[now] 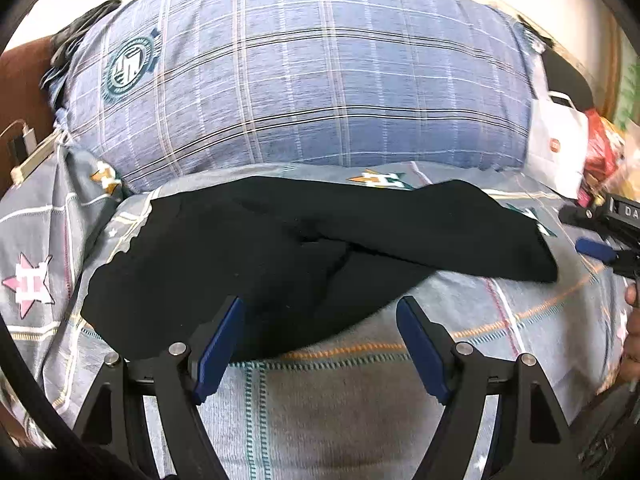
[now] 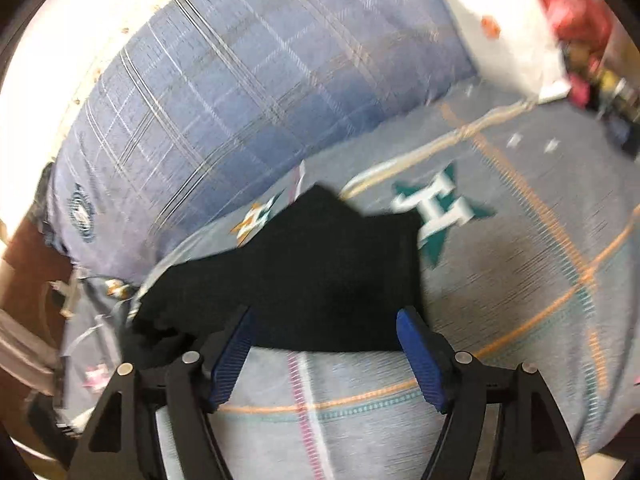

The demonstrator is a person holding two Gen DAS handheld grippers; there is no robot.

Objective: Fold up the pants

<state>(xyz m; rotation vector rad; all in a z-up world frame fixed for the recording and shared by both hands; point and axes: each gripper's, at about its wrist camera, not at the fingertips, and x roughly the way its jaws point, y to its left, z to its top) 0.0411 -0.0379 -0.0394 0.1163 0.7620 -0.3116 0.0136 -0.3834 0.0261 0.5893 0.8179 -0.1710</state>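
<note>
Patterned bedspread [image 2: 520,280] and black pants [image 2: 320,272] motion-blurred beyond right claw [image 2: 324,316].

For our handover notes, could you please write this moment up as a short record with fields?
surface: grey patterned bedsheet with star motifs
garment: black fabric pants, lying partly folded on the sheet
behind garment: blue plaid pillow
side clutter: white paper bag
left gripper: open, nothing between the pads
right gripper: open, above the pants' near edge, not gripping
view quality: right wrist view blurred
</note>
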